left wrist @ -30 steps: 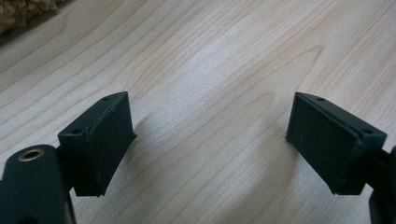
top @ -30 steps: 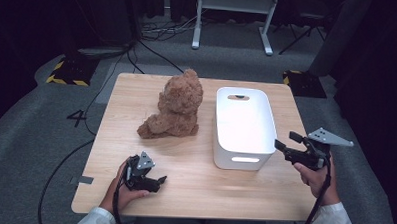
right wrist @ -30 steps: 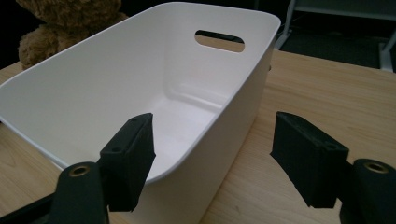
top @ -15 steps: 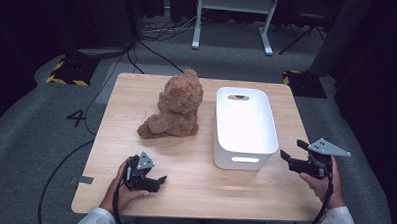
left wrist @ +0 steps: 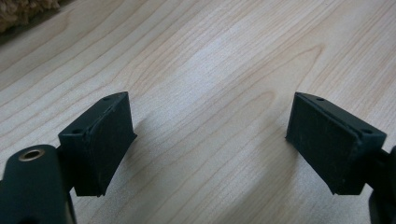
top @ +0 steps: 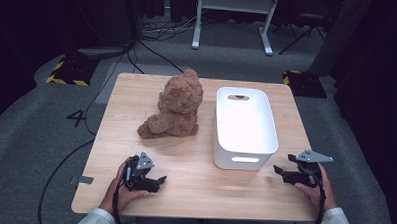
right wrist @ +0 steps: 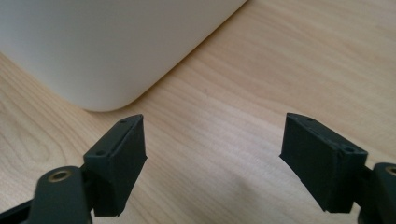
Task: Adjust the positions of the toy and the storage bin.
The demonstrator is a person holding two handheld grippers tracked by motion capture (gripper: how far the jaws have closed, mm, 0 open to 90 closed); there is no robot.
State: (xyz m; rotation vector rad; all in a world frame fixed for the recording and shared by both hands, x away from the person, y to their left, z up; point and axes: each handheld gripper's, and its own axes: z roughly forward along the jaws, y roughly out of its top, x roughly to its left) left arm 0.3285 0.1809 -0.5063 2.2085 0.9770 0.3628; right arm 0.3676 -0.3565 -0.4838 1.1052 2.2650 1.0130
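- Bear (top: 175, 106) sits upright just left of centre in the high view, on the table (top: 198, 192), close beside the bin (top: 246, 126) but with a thin gap between them
- Bin lies right of centre — its long axis runs from the near edge toward the top of the frame, and it holds nothing
- Left gripper (top: 156, 180), lower left, jaws wide with only bare wood between them (left wrist: 205, 135); the bear lies up and slightly right of it, with a scrap of fur at the upper left corner of its own view (left wrist: 23, 11)
- Right gripper (top: 280, 172), lower right, jaws spread wide and holding nothing (right wrist: 212, 149) — the bin's rounded near corner (right wrist: 93, 51) sits just ahead, upper left
- Judgement: left hand (top: 126, 189) is nearer the bear, right nearer the bin
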